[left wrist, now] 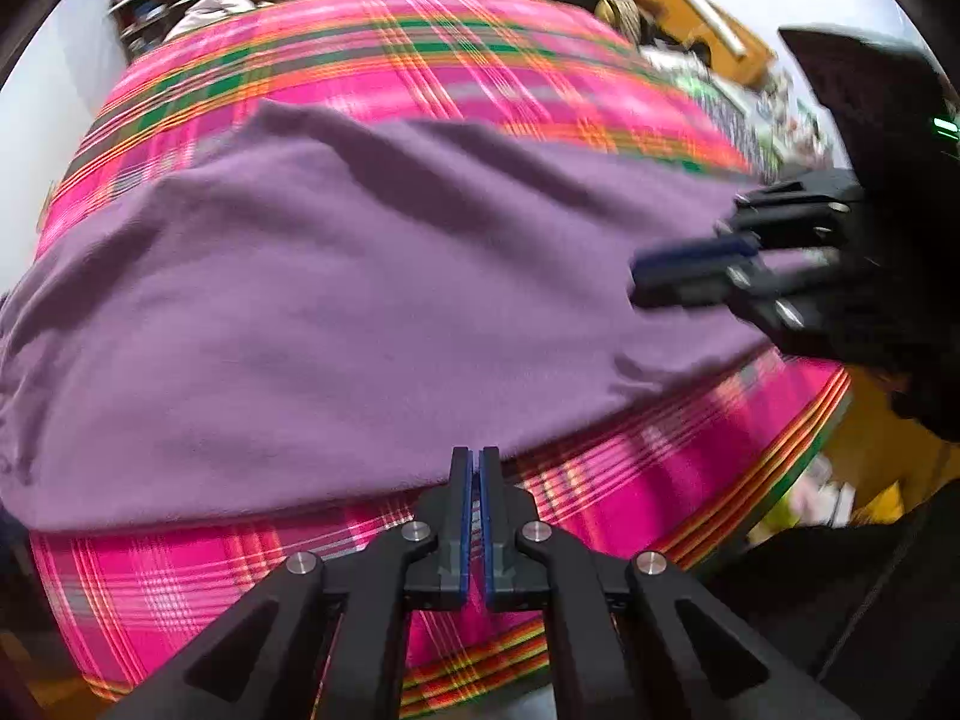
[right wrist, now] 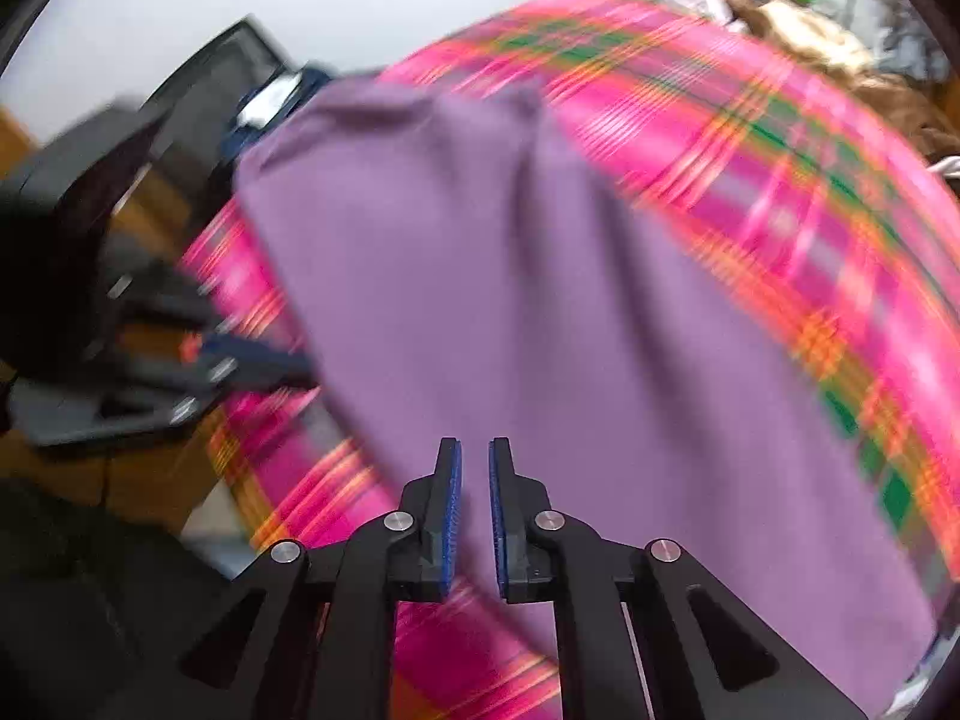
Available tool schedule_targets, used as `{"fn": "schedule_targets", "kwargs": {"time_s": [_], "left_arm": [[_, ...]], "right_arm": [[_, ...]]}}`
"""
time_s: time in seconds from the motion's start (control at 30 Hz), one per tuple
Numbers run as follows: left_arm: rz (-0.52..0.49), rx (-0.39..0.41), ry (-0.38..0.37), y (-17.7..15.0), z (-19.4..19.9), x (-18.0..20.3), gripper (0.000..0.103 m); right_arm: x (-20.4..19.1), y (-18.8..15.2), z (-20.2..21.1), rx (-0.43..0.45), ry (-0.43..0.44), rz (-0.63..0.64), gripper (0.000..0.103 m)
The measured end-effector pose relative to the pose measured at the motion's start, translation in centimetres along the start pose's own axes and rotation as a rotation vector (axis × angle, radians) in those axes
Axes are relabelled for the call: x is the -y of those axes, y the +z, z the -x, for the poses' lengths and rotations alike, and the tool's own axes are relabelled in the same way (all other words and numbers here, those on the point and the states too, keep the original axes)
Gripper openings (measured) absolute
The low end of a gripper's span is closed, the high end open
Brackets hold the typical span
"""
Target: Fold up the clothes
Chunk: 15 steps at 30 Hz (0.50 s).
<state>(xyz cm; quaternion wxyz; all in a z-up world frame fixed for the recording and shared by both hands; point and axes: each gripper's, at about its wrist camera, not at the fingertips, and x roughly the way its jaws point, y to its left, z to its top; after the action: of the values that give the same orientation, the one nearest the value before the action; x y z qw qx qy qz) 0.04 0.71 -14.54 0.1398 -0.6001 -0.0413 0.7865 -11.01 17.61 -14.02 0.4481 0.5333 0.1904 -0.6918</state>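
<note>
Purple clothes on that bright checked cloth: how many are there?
1. A single purple garment lies spread over the middle of the pink plaid cloth. Other clothes are heaped beyond the cloth's far edge, too blurred to tell whether any are purple.

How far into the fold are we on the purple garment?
Done: the purple garment lies spread on the pink plaid cloth, apparently already doubled, though blur hides the layers. In hand: nothing. The left gripper sits nearly closed at the near hem with no fabric between its pads; the right gripper hovers slightly open over the cloth. Left: grip an edge and make the remaining folds.
</note>
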Motion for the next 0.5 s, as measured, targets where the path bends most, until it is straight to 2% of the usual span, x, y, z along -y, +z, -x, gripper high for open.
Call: {"fn": "schedule_targets", "kwargs": {"time_s": [0.07,0.1,0.17,0.23,0.37,0.43,0.47,0.5], "left_arm": [[0.052,0.012,0.006,0.7,-0.5,-0.3,0.002],[0.080,0.016,0.013,1.1,-0.8,-0.5,0.002],[0.127,0.016,0.033,1.5,-1.3,-1.3,0.002],[0.168,0.007,0.055,1.4,-1.4,-2.4,0.002],[0.218,-0.009,0.074,1.4,-2.3,-3.3,0.002],[0.232,-0.013,0.074,1.2,-2.4,-3.8,0.002],[0.239,-0.015,0.074,1.1,-2.4,-4.1,0.002],[0.246,-0.017,0.074,1.0,-2.4,-4.3,0.002]], "right_arm": [[1.5,1.3,0.3,0.034,-0.039,-0.027,0.032],[2.3,1.9,0.2,0.046,-0.051,-0.036,0.034],[4.0,3.1,-0.4,0.061,-0.078,-0.053,0.035],[5.6,4.3,-1.9,0.041,-0.103,-0.053,0.035],[8.2,5.3,-3.9,-0.022,-0.090,-0.051,0.035],[8.0,5.5,-4.3,-0.043,-0.076,-0.029,0.023],[8.0,5.6,-4.5,-0.053,-0.069,-0.018,0.005],[7.8,5.7,-4.7,-0.060,-0.067,-0.006,0.005]]}}
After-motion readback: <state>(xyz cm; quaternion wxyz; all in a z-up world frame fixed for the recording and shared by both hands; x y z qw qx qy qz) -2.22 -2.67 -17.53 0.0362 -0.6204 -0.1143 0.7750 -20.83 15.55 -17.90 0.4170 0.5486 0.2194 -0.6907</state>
